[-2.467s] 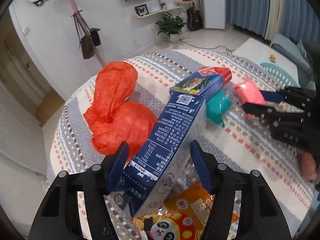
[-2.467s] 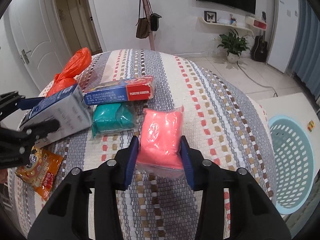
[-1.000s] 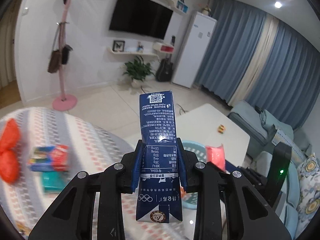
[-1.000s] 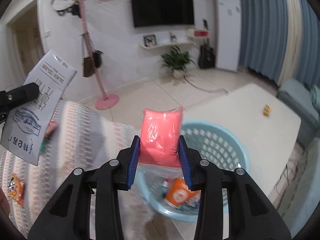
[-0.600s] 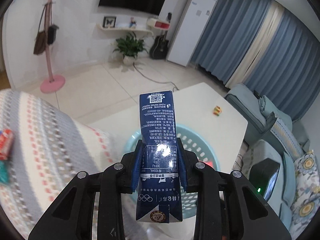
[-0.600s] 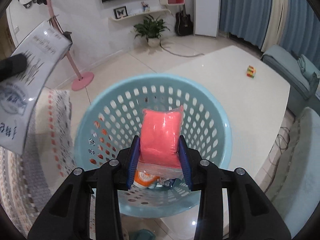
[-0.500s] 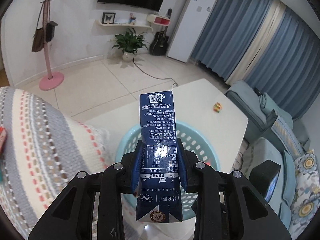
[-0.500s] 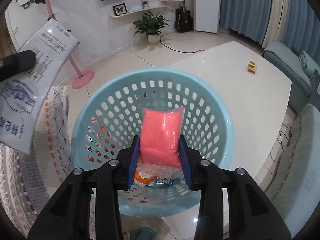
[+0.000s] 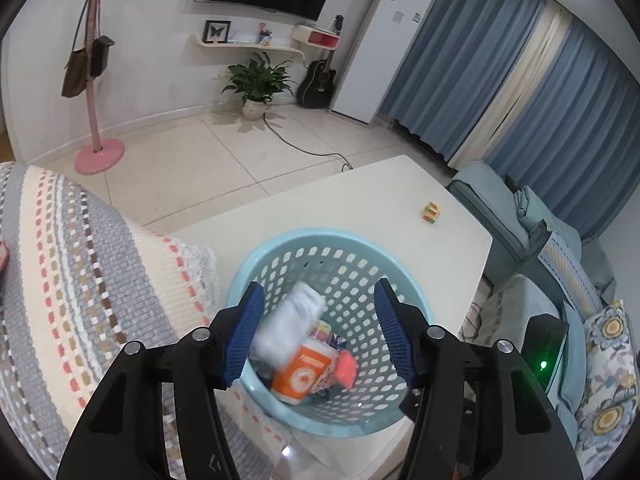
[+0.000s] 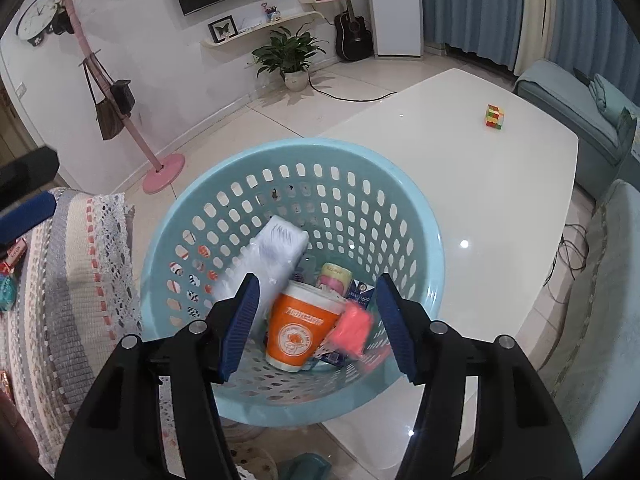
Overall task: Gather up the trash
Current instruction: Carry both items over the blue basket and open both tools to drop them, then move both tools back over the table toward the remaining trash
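Observation:
A light blue perforated basket [image 9: 344, 240] [image 10: 224, 184] stands on a white low table. Both grippers hover above it. My left gripper [image 9: 320, 336] is open and empty. My right gripper [image 10: 320, 320] is open and empty. The milk carton [image 9: 288, 328] [image 10: 268, 260], blurred white, lies in the basket against its left wall. The pink packet [image 10: 352, 330] [image 9: 346, 368] lies in the basket at the right of an orange cup [image 10: 300, 328] [image 9: 300, 374]. Other small wrappers lie under them.
The striped woven cloth [image 9: 80, 288] [image 10: 68, 280] covers the surface to the left of the basket, with a teal packet [image 10: 6, 292] at its edge. A small colourful cube [image 9: 431, 213] [image 10: 495, 117] sits on the white table [image 9: 360, 200]. A blue sofa [image 9: 520, 220] stands at the right.
Both grippers have opened over the basket. The milk carton has dropped from the left gripper and the pink packet from the right gripper into the basket.

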Tool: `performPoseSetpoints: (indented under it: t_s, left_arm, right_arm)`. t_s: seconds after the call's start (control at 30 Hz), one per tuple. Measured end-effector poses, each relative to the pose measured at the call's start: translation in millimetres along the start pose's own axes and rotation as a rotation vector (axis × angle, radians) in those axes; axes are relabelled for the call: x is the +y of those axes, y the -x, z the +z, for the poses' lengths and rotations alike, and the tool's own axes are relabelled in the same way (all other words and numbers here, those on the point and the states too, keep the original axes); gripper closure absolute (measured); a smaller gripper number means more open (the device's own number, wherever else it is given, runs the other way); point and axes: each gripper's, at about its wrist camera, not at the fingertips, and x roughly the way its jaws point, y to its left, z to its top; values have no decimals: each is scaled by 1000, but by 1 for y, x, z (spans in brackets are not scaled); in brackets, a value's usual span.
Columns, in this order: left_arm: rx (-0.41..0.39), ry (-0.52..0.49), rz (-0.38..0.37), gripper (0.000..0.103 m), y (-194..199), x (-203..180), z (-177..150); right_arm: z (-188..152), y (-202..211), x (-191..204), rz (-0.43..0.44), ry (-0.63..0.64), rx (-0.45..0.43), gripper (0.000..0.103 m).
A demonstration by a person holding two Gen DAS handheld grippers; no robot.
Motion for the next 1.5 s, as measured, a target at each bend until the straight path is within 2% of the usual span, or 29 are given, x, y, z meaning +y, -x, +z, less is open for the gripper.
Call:
performPoseSetpoints:
  t_s: [0.33, 0.53, 0.7, 0.8, 0.93, 1.0, 1.07, 1.17, 1.37, 1.5]
  left_arm:
    - [-49, 46, -5, 47, 41, 28, -11]
    - [-111, 81, 26, 47, 89, 57, -19]
    - [-169, 132, 62, 47, 132, 90, -22]
    - [-202, 168, 92, 47, 159, 113, -23]
    - [-257, 188, 192, 47, 196, 143, -23]
    - [-289, 199, 245, 35, 216, 161, -24]
    - [-312, 219, 294, 30, 233, 179, -24]
    - [-332, 256, 336, 26, 250, 205, -25]
    - [-319, 348, 398, 26, 265, 265, -33]
    - [-260, 371, 412, 25, 255, 295, -36]
  right_arm:
    - [-1, 28, 33, 28, 44, -43, 46]
    - [2, 57, 73, 79, 99, -94, 46]
    - [0, 87, 122, 137, 189, -141, 45]
    - [-1, 100, 152, 173, 238, -162, 39]
    - [-6, 110, 191, 220, 293, -171, 38]
    - [-10, 112, 211, 236, 322, -169, 33]
    - [-14, 113, 230, 236, 347, -176, 28]
    - [-18, 110, 256, 253, 372, -168, 25]
    - [-25, 102, 305, 276, 433, -155, 23]
    - [-26, 93, 330, 291, 463, -152, 21]
